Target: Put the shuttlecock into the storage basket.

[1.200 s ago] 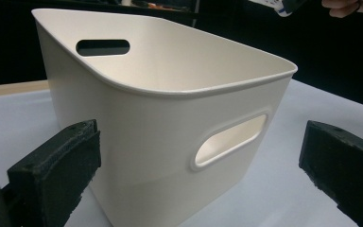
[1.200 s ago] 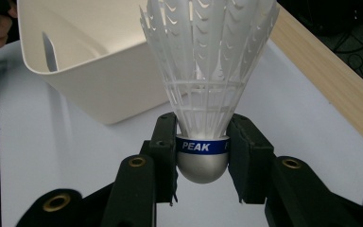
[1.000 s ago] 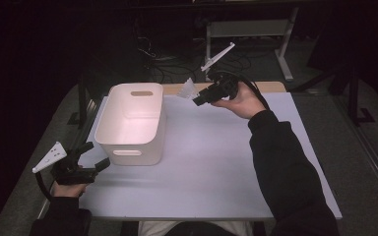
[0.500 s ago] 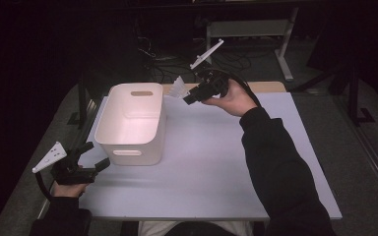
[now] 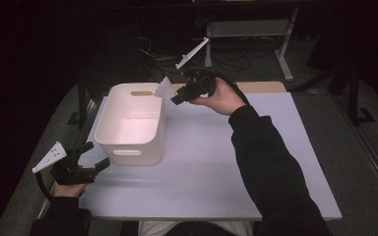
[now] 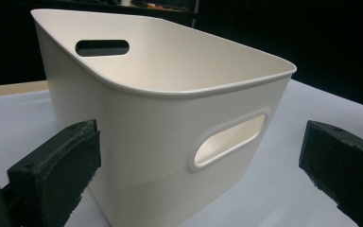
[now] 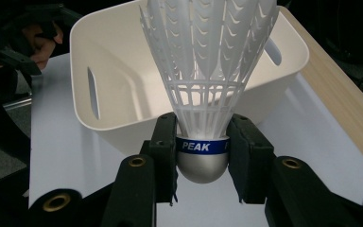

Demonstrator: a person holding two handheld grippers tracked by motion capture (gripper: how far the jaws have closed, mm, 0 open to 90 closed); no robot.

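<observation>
A white plastic shuttlecock (image 7: pixel 203 85) with a silver cork and a blue band is clamped at its base by my right gripper (image 7: pixel 202 156). In the high view that right gripper (image 5: pixel 175 97) hangs in the air by the far right corner of the white bin (image 5: pixel 152 140), with the shuttlecock (image 5: pixel 165 88) skirt over the rim. The bin (image 7: pixel 99 61) looks empty inside. My left gripper (image 5: pixel 94 156) rests at the table's near left, jaws wide apart. They point at the bin (image 6: pixel 137 123) and its near handle slot, with nothing between them.
The bin stands on a pale sheet (image 5: pixel 211 162) over the table. A strip of bare wood (image 5: pixel 261 87) runs along the far edge. Dark floor, cables and a metal stand base (image 5: pixel 248 29) lie beyond the table.
My right gripper has carried the shuttlecock leftward, from right of the bin to its far right corner. The left gripper has stayed where it was.
</observation>
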